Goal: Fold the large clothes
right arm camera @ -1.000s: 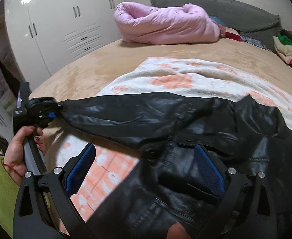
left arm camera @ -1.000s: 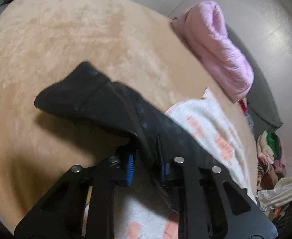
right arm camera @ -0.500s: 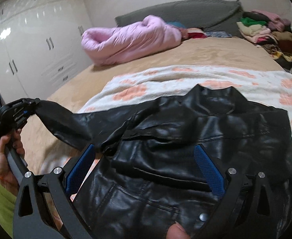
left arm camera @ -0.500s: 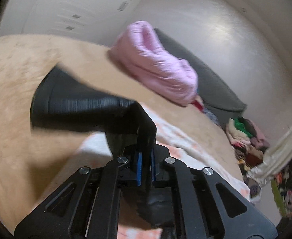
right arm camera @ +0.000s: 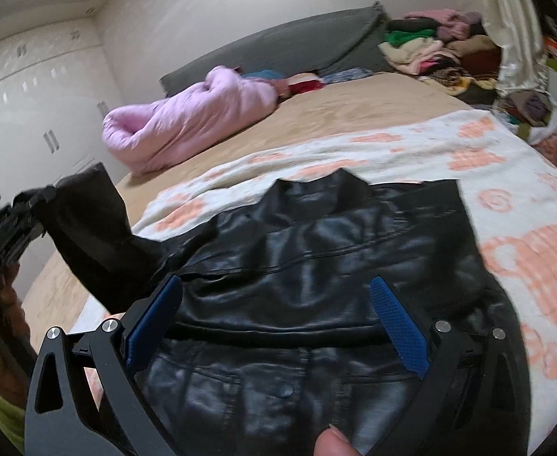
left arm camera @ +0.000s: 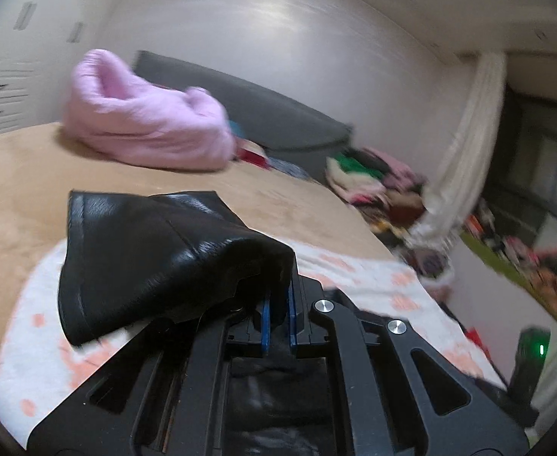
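Presently, the black jacket [right arm camera: 316,266] sleeve [left arm camera: 157,258] is clamped between the left gripper [left arm camera: 278,317] fingers, while the right gripper [right arm camera: 278,326] fingers are held apart above the jacket.

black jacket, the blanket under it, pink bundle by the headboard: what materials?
Black jacket: looks like leather or faux leather, with a glossy sheen and stiff creases; which one I cannot tell. White blanket with orange patches: fuzzy, matte nap, probably fleece or plush. Pink bundle: soft, puffy, matte folds, likely a padded quilt or fleece.
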`<state>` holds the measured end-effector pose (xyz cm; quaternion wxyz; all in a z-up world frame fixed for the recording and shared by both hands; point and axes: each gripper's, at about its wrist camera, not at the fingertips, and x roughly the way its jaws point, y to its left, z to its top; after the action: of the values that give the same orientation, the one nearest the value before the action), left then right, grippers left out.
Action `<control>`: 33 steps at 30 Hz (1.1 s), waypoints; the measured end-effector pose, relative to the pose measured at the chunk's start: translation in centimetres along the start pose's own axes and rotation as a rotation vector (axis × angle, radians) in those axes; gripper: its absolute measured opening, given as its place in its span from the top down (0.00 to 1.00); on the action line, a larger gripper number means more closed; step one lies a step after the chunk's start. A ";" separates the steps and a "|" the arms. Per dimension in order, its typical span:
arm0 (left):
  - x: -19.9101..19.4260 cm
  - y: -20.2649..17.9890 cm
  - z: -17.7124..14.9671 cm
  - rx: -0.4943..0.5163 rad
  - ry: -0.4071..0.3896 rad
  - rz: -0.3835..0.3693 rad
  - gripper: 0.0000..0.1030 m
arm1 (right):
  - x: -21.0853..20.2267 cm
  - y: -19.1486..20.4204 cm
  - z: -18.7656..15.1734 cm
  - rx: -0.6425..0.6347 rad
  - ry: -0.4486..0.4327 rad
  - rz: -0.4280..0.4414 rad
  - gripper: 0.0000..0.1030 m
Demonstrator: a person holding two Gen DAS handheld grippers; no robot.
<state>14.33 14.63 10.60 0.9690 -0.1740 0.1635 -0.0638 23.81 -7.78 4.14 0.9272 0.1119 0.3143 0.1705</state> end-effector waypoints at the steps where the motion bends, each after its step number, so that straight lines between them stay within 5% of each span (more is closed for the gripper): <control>1: 0.5 -0.8 -0.4 0.017 0.016 -0.024 0.99 | -0.4 -0.7 0.0 0.015 -0.009 -0.010 0.04; 8: 3.9 -6.4 -3.9 0.159 0.131 -0.202 0.99 | -2.7 -5.2 0.2 0.118 -0.056 -0.061 0.04; 16: 8.6 -8.7 -9.2 0.243 0.310 -0.289 0.99 | -3.7 -8.1 -0.1 0.185 -0.072 -0.099 0.04; 27: 12.2 -10.9 -16.6 0.489 0.544 -0.185 0.95 | -2.9 -10.6 -0.6 0.239 -0.047 -0.122 0.04; 33: 12.0 -11.2 -17.4 0.553 0.572 -0.182 0.83 | -2.5 -11.5 -0.9 0.263 -0.029 -0.132 0.04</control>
<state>18.96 -3.47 -4.38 0.8851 0.1040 0.3871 -0.2366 24.25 -19.16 1.17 0.9182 0.2141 0.3270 0.0650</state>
